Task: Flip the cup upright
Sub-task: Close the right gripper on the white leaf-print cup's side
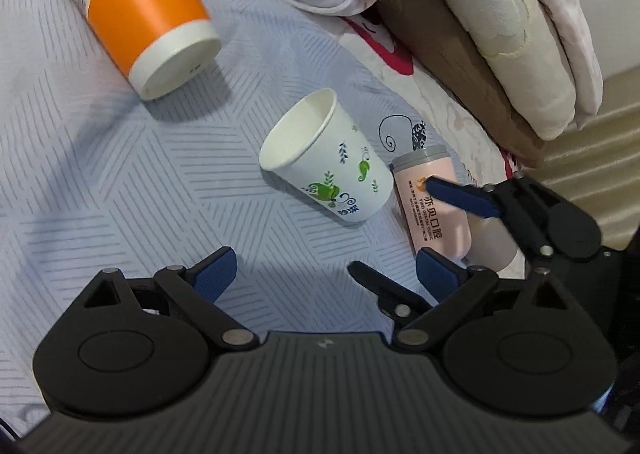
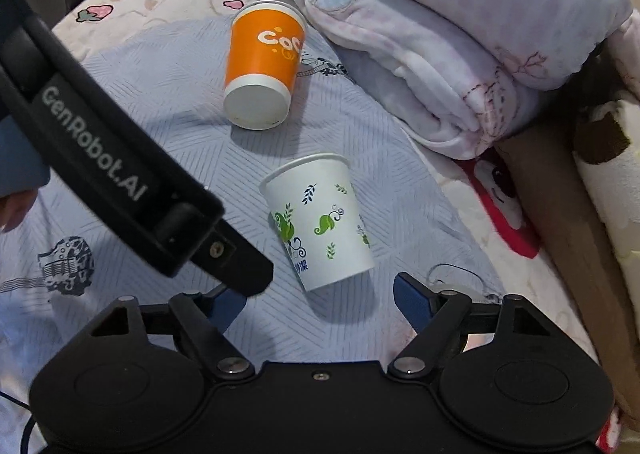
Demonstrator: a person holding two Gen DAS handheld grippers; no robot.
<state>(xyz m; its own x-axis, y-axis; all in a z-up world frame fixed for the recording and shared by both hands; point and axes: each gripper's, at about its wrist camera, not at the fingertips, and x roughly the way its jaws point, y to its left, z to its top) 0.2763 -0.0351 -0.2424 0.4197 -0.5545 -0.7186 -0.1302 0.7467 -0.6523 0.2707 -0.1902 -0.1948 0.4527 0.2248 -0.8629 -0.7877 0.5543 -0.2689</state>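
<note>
A white paper cup with green leaf print (image 1: 326, 157) (image 2: 320, 225) lies on its side on the pale blue bedsheet, its mouth toward the far left. An orange cup (image 1: 140, 9) (image 2: 262, 65) lies on its side farther back, its white base toward me. A pink cup with a grey rim (image 1: 434, 201) lies right of the white cup. My left gripper (image 1: 326, 274) is open and empty, just short of the white cup. My right gripper (image 2: 316, 302) is open; in the left wrist view it (image 1: 400, 225) straddles the pink cup, with one blue finger (image 1: 456, 195) on it.
Folded blankets (image 2: 440, 33) and cushions (image 1: 520, 53) are piled along the back and right. The left gripper's black handle (image 2: 100, 157) crosses the left of the right wrist view. The printed sheet (image 1: 100, 193) stretches to the left.
</note>
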